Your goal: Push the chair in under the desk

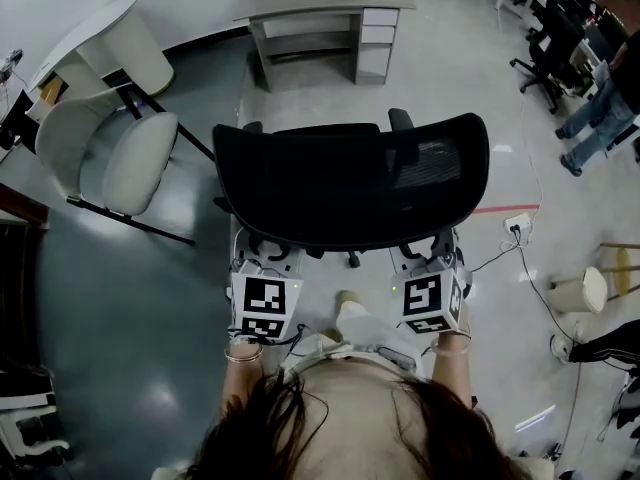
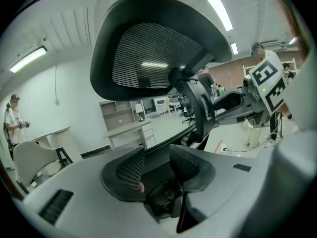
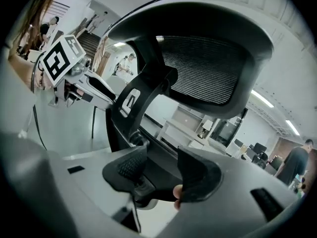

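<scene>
The black mesh office chair point(image 1: 350, 183) stands in front of me with its back towards me. The grey desk point(image 1: 320, 28) with drawers is farther off, apart from the chair. My left gripper point(image 1: 268, 253) is at the lower left of the chair's back, and my right gripper point(image 1: 428, 253) at the lower right. In the left gripper view the left gripper point(image 2: 157, 165) is open, with the dark edge of the back between its pads and the headrest point(image 2: 148, 53) above. In the right gripper view the right gripper point(image 3: 161, 170) is likewise open around the back's edge.
A white padded chair point(image 1: 130, 158) and a round white table point(image 1: 100, 38) stand to the left. A power strip point(image 1: 518, 225) with its cable lies on the floor at the right, near a stool point(image 1: 585, 290). Black office chairs point(image 1: 560, 48) and a person's legs point(image 1: 600, 118) are at the far right.
</scene>
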